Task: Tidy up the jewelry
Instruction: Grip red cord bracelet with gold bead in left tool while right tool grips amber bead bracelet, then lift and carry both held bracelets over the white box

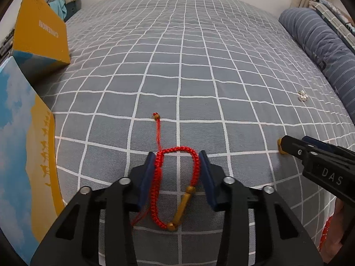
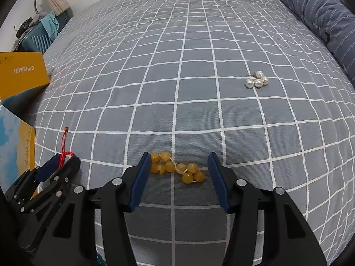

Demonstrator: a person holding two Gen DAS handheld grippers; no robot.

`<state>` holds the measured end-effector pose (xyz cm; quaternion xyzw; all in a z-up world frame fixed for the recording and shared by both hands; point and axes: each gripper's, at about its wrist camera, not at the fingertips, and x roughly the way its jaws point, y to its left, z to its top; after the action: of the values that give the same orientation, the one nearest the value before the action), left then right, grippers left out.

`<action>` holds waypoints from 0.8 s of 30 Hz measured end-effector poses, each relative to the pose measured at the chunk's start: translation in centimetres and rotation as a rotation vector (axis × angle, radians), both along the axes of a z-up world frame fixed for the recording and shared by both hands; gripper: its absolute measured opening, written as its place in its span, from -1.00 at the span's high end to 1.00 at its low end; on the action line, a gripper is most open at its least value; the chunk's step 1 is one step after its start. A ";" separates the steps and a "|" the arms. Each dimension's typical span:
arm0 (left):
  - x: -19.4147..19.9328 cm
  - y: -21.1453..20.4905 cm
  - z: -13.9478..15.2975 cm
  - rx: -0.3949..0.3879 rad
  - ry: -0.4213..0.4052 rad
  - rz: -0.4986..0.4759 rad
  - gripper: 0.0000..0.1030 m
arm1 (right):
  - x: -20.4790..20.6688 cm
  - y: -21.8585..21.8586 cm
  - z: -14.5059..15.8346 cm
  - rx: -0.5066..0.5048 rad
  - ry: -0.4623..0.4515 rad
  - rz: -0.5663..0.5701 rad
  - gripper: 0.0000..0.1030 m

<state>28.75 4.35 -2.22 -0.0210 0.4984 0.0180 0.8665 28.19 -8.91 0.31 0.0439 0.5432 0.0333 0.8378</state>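
A red braided bracelet (image 1: 175,181) with a gold tube bead lies on the grey checked bedspread, between the fingers of my left gripper (image 1: 177,157), which is open around it. A string of amber beads (image 2: 175,168) lies between the fingers of my right gripper (image 2: 178,157), also open. A pair of pearl earrings (image 2: 257,79) lies further off to the right; it also shows in the left wrist view (image 1: 302,96). The right gripper (image 1: 288,146) shows at the right of the left wrist view, the left gripper (image 2: 60,161) at the left of the right wrist view.
An open yellow and blue box (image 1: 42,35) stands at the left, its lid (image 1: 26,159) lying nearer. A rolled blue striped quilt (image 2: 321,15) lies along the right edge of the bed. A suitcase with clothes (image 2: 42,35) stands beyond the bed's far left.
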 end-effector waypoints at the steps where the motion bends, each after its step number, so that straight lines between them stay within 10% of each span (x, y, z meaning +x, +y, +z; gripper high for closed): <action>1: 0.0 0.1 0.0 -0.004 0.000 0.002 0.39 | 0.0 0.0 0.0 0.000 0.000 0.000 0.01; 24: -0.4 0.1 1.0 -0.010 -0.015 0.003 0.60 | -0.1 0.3 0.5 0.025 -0.002 0.040 0.82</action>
<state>28.32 4.45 -1.23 -0.0260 0.4917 0.0166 0.8702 28.13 -8.65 0.86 0.0433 0.5425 0.0569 0.8370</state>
